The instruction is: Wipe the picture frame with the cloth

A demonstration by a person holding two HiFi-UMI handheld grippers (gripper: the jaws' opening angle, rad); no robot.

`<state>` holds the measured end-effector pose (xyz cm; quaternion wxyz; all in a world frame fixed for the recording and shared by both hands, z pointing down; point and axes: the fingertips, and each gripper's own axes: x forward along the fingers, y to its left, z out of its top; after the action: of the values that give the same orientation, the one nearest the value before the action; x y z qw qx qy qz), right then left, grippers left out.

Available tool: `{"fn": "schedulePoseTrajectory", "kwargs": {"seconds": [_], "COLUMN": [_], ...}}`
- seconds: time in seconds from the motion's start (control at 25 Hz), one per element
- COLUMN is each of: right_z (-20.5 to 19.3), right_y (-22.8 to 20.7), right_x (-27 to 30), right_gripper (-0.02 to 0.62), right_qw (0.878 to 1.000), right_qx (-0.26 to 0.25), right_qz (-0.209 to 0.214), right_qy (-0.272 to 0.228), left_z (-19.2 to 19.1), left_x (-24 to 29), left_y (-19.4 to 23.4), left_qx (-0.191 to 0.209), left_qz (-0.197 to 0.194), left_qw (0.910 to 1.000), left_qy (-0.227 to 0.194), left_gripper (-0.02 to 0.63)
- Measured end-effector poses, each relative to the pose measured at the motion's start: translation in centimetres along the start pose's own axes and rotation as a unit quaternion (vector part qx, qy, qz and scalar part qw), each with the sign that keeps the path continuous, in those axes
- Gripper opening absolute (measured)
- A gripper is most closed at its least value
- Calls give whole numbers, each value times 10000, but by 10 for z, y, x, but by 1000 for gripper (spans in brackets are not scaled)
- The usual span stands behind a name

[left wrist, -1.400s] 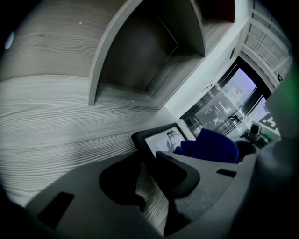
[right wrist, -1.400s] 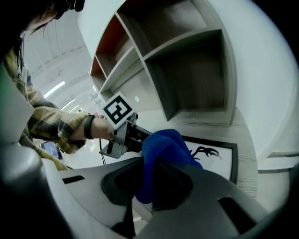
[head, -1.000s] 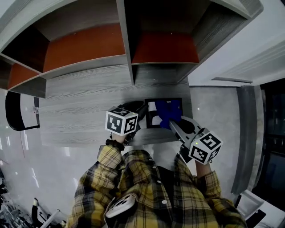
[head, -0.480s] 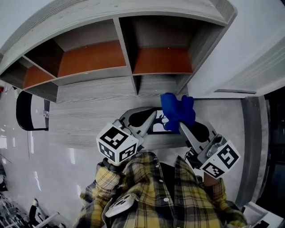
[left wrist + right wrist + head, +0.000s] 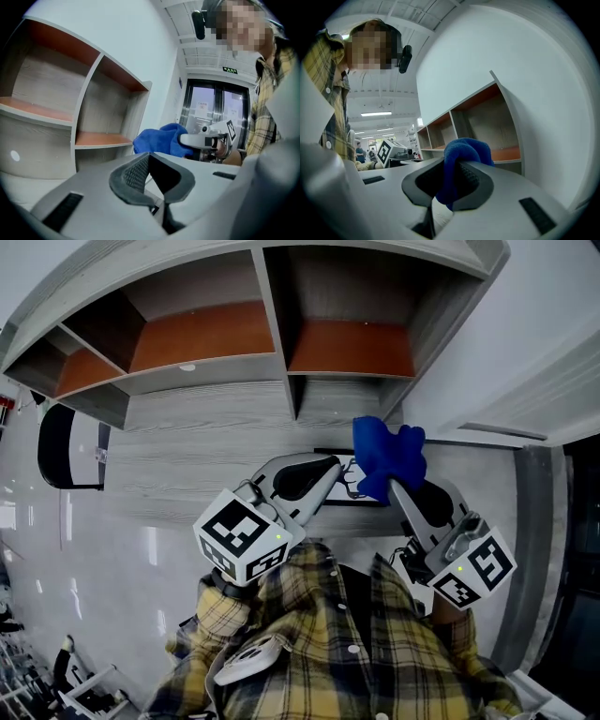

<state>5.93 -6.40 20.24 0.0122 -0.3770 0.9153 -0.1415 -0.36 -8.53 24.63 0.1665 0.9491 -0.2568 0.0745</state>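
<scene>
My right gripper is shut on a bunched blue cloth, which it holds up in the air; in the right gripper view the cloth bulges from between the pads of that gripper. The black picture frame lies on the grey desk near its front edge, partly hidden beneath both grippers. My left gripper hovers above the frame's left side, shut with nothing between its jaws. The left gripper view shows its closed tips, with the cloth and the right gripper beyond.
A grey shelf unit with orange-lined cubbies rises behind the desk. A white wall stands at the right. A black chair sits at the desk's left end. Glass doors lie behind the person.
Both grippers have risen from the desk. The right one lifted the blue cloth off the picture frame. The frame has stayed on the desk.
</scene>
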Motion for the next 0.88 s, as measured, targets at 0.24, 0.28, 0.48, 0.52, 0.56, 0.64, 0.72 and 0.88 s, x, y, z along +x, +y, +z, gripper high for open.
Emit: {"fn": "schedulePoseTrajectory", "kwargs": {"seconds": [0.24, 0.28, 0.48, 0.52, 0.56, 0.64, 0.72, 0.88], "right_z": [-3, -4, -8, -9, -10, -12, -15, -16], "right_y": [-1, 0, -1, -1, -1, -1, 0, 1], "right_x": [0, 0, 1, 1, 1, 1, 3, 7], "right_gripper": [54, 54, 52, 52, 52, 52, 52, 52], "right_qw": [9999, 9998, 9997, 9997, 9996, 9995, 9995, 9994], "right_qx": [-59, -67, -33, -32, -36, -40, -31, -6], "right_qz": [-13, -15, -3, -4, -7, -7, 12, 48], "right_qy": [133, 166, 249, 262, 277, 304, 329, 343], "left_z": [-2, -2, 0, 1, 2, 3, 2, 0], "left_x": [0, 0, 3, 4, 4, 5, 5, 4], "left_y": [-4, -4, -5, -5, -5, -4, -3, 1], "left_qx": [-3, -17, -52, -57, -60, -56, -64, -140], "left_qz": [-52, -65, -53, -32, -12, 15, 22, 19], "left_qw": [10000, 10000, 10000, 10000, 10000, 10000, 10000, 9999], "left_qy": [13, 5, -12, -30, -48, -63, -57, -43], "left_gripper": [5, 5, 5, 5, 5, 5, 5, 5]}}
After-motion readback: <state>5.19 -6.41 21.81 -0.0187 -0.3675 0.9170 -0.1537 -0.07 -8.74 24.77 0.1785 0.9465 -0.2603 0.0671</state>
